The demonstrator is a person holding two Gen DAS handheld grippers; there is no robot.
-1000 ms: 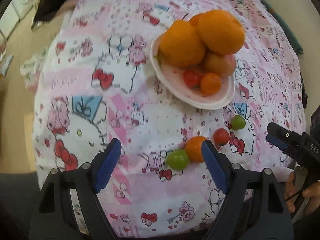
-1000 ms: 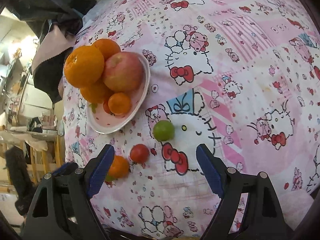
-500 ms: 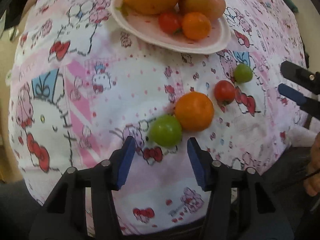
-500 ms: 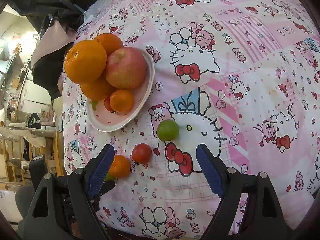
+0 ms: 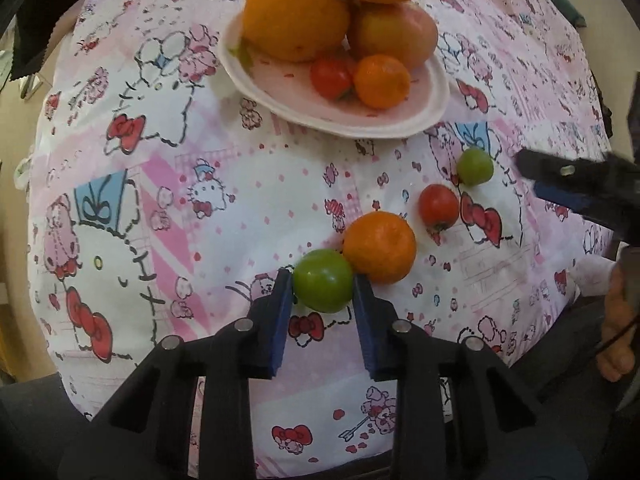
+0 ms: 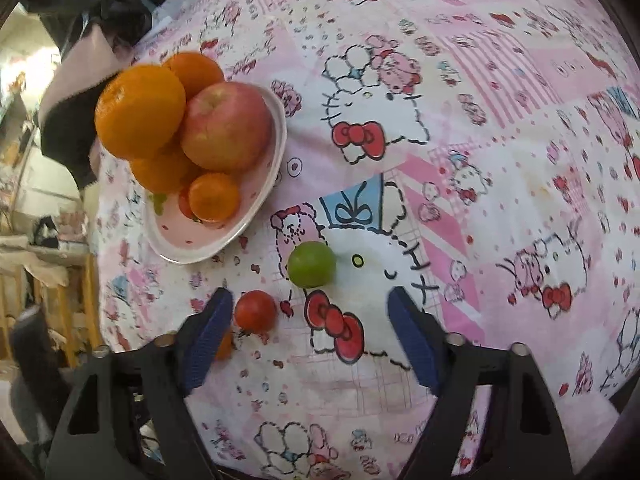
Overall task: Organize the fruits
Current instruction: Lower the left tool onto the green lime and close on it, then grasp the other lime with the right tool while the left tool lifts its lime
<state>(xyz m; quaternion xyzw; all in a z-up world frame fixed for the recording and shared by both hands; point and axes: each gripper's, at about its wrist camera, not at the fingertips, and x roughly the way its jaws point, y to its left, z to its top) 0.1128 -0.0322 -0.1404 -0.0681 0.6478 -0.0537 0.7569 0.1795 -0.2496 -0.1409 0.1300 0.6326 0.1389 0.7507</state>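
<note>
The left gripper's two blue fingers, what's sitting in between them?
A green fruit sits between the left gripper fingers, which press its sides. It touches the small orange beside it. The left wrist view shows this.

Near green fruit (image 5: 323,280) sits pinched in my left jaws, touching a small orange (image 5: 379,246). Red tomato (image 5: 438,207) and another green one (image 5: 475,166) lie loose beside the piled plate (image 5: 432,112).

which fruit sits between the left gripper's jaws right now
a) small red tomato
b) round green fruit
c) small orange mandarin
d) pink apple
b: in the left wrist view, the left gripper has its blue jaws on either side of the round green fruit, beside the small orange mandarin on the cloth.
</note>
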